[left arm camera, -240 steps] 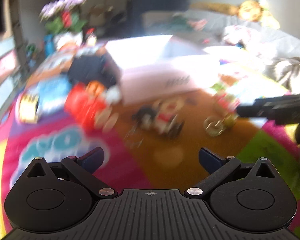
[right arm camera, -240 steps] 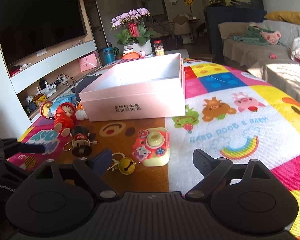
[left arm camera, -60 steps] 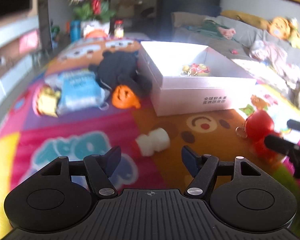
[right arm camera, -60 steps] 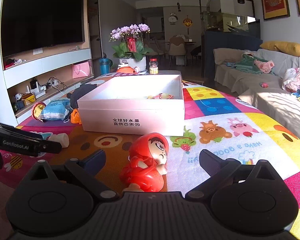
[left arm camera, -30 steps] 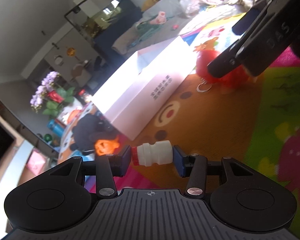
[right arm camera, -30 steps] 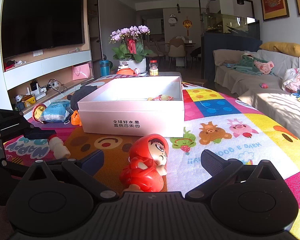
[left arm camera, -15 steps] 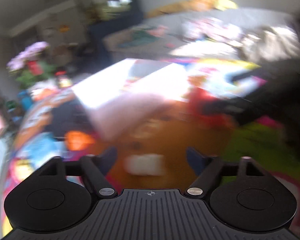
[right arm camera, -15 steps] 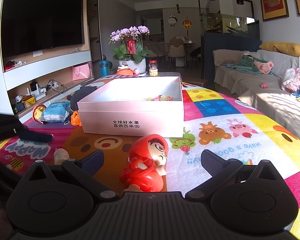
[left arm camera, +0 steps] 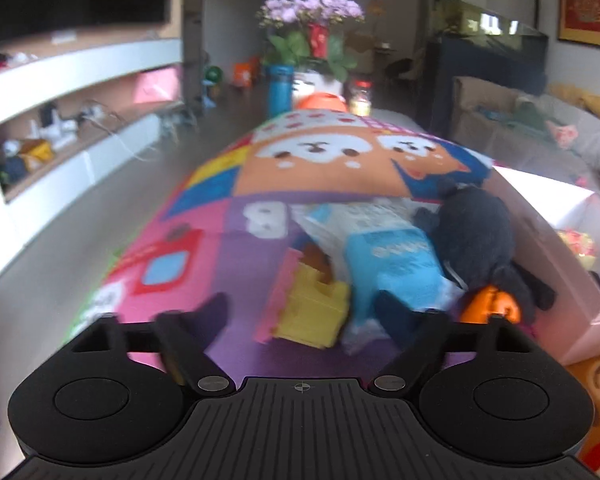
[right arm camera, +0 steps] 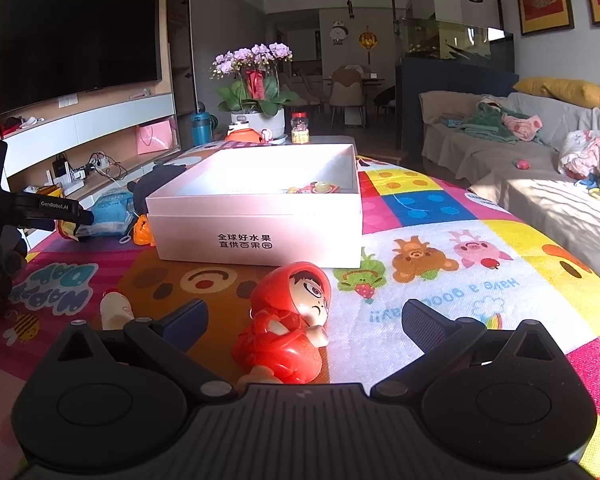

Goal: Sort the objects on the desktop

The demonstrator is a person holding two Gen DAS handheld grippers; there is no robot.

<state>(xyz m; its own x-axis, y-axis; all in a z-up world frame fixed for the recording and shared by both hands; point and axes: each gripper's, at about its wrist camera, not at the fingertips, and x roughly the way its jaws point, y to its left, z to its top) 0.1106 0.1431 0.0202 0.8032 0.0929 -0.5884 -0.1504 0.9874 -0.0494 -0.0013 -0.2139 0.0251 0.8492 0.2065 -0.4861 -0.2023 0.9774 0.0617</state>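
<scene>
The red hooded doll [right arm camera: 290, 328] lies on its side on the play mat [right arm camera: 440, 240], between the spread fingers of the right gripper [right arm camera: 300, 322] and at about 6 o'clock from the pink box [right arm camera: 256, 236], near it but not touching. It looks like hollow hard plastic: light, stiff and glossy, so likely to slip under the pads; its rounded hood is the widest part, and a grip across the narrower body just below the head would probably seat best. The right gripper's fingers stand wide apart and hold nothing; whether they touch the doll cannot be told. A small white bottle [right arm camera: 114, 312] lies on the mat at about 9 o'clock from the doll, light and rigid by its look, and round enough to roll away if nudged. The left gripper [left arm camera: 300, 312] is likewise spread wide and empty, facing a yellow block toy [left arm camera: 312, 312] and a blue packet [left arm camera: 396, 264]; the packet looks soft and crinkly, better pinched at an edge. A black plush toy [left arm camera: 476, 232] and an orange toy [left arm camera: 490, 308] lie against the box wall. A few small toys already lie inside the box.
</scene>
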